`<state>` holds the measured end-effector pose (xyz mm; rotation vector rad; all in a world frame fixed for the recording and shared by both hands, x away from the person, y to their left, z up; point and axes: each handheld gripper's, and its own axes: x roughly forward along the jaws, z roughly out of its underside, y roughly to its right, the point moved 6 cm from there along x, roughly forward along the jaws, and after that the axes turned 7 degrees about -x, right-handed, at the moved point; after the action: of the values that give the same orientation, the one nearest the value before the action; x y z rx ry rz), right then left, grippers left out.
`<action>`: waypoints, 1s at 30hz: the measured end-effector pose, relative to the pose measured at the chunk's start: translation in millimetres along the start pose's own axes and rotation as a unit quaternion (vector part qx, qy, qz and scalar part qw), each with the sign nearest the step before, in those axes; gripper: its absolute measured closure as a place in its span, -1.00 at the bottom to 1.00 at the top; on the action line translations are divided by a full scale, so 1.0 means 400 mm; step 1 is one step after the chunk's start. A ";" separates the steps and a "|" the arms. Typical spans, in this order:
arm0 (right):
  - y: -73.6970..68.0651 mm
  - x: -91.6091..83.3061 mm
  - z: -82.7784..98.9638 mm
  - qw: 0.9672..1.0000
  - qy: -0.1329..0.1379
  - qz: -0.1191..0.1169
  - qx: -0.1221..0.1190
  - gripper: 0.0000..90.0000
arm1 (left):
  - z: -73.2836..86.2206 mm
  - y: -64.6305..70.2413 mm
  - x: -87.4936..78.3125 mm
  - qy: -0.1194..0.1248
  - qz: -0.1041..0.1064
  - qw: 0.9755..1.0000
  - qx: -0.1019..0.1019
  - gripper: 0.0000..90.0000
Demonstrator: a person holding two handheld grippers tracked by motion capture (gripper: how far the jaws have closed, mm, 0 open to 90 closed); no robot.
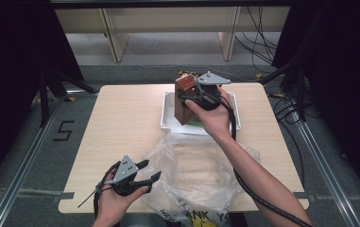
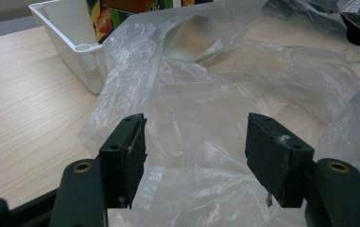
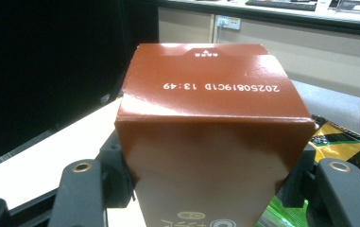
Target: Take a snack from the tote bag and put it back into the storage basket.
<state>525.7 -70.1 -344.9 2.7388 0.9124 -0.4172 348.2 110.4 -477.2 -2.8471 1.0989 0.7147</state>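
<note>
Right gripper (image 1: 190, 97) was clamped on the brown box (image 1: 185, 101) — jaws pressed on both sides, box tilted and held over the white tray (image 1: 167, 118) at the table's (image 1: 121, 123) far side. Left gripper (image 1: 150, 171) sat at the near edge, jaws wide with nothing gripped — pointed at the clear plastic bag (image 1: 192, 175) crumpled in front of the tray.

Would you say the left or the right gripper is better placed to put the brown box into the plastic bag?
Right: the right gripper already clamps the brown box; the left gripper stands open at the plastic bag.
</note>
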 end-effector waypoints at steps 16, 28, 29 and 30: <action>-0.001 0.039 0.016 1.000 -0.003 -0.002 -0.010 -0.14 | 0.002 -0.001 0.000 -0.003 0.000 1.000 0.001 -0.15; 0.003 0.069 0.030 1.000 -0.005 0.002 -0.001 -0.14 | 0.002 0.001 0.000 0.001 0.006 1.000 -0.002 -0.15; 0.001 0.069 0.032 1.000 -0.010 -0.005 0.001 -0.14 | 0.001 0.000 -0.001 0.002 0.005 1.000 -0.002 -0.15; 0.001 0.071 0.033 1.000 -0.011 -0.003 -0.001 -0.14 | 0.000 0.000 -0.002 0.003 0.005 1.000 0.000 -0.15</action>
<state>545.2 -58.9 -366.7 2.7240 0.9150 -0.4469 347.9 110.9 -476.9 -2.8473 1.1137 0.7063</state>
